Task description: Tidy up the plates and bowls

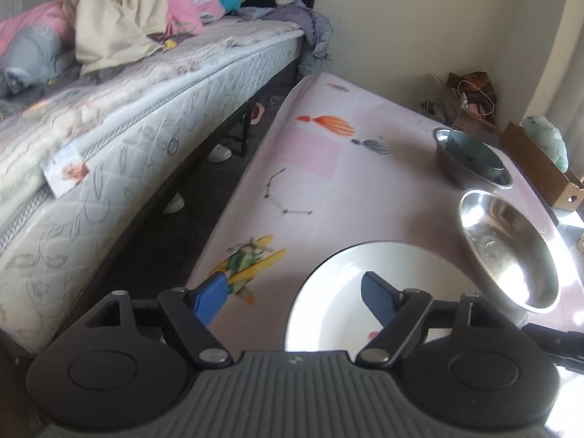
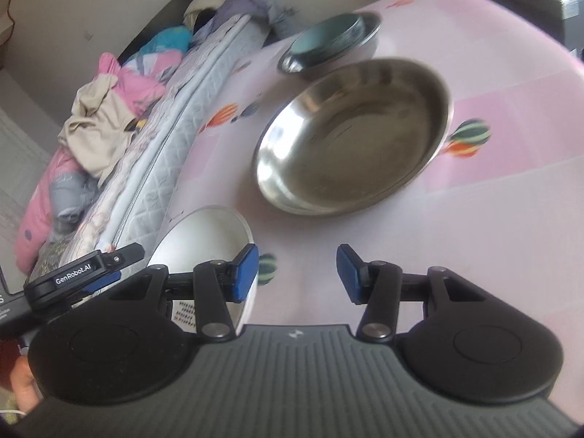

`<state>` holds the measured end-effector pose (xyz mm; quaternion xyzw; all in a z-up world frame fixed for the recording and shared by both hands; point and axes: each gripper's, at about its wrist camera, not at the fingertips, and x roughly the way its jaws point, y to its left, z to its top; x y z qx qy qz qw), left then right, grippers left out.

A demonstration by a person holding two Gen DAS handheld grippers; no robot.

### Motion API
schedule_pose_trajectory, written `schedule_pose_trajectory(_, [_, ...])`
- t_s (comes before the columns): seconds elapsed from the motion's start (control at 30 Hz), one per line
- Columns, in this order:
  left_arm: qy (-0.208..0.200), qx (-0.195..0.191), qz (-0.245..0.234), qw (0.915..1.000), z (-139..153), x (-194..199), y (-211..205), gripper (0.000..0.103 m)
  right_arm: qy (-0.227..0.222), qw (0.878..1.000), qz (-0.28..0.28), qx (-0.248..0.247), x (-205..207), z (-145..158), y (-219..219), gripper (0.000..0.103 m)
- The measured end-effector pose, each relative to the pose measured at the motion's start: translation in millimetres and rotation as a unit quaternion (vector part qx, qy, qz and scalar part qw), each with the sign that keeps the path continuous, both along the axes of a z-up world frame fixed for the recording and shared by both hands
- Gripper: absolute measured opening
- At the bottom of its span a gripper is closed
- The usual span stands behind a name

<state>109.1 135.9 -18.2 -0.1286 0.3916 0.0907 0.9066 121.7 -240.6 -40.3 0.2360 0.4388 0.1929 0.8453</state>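
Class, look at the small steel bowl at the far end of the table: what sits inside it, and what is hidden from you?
Inside the small steel bowl sits a teal dish, rising above its rim. The dish covers the bowl's bottom, so anything under it cannot be seen.

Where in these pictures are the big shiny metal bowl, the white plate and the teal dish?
big metal bowl (image 2: pixel 350 138), right wrist view, on its inner floor.
white plate (image 1: pixel 339 284), left wrist view, on its bare inner surface.
teal dish (image 2: pixel 321 38), right wrist view, on its top face, inside a smaller metal bowl.
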Motion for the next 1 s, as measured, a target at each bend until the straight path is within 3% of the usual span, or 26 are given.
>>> schedule_pose_trajectory(0.17, [-0.006,-0.044,-0.023,0.9988,-15.1,-8.3,15.7,0.066,0.016,1.0,0.022,0.008,0.1,-7.9,27.1,0.047])
schedule_pose_trajectory(0.3, [-0.002,-0.061,-0.043,0.9972,-25.4,-11.3,15.4,0.045,0.016,0.999,0.031,-0.002,1.4,-10.7,42.0,0.043])
schedule_pose_trajectory(0.43, [-0.003,-0.064,-0.059,0.9962,-29.6,-13.7,13.7,0.022,0.021,0.999,0.035,-0.002,2.3,-16.0,49.7,0.03])
schedule_pose_trajectory(0.5, [-0.002,-0.085,-0.066,0.9942,-30.6,-13.7,13.4,0.016,0.022,0.999,0.038,-0.004,5.2,-17.9,55.0,0.023])
schedule_pose_trajectory(0.6, [-0.002,-0.077,-0.068,0.9947,-30.6,-15.9,10.2,0.017,0.03,0.999,0.042,0.006,6.3,-21.2,57.4,0.015])
schedule_pose_trajectory(1.0, [0.011,-0.091,-0.117,0.989,-29.5,-28.8,-7.2,0.019,0.031,0.999,0.041,-0.007,-3.1,-17.8,44.4,0.015])
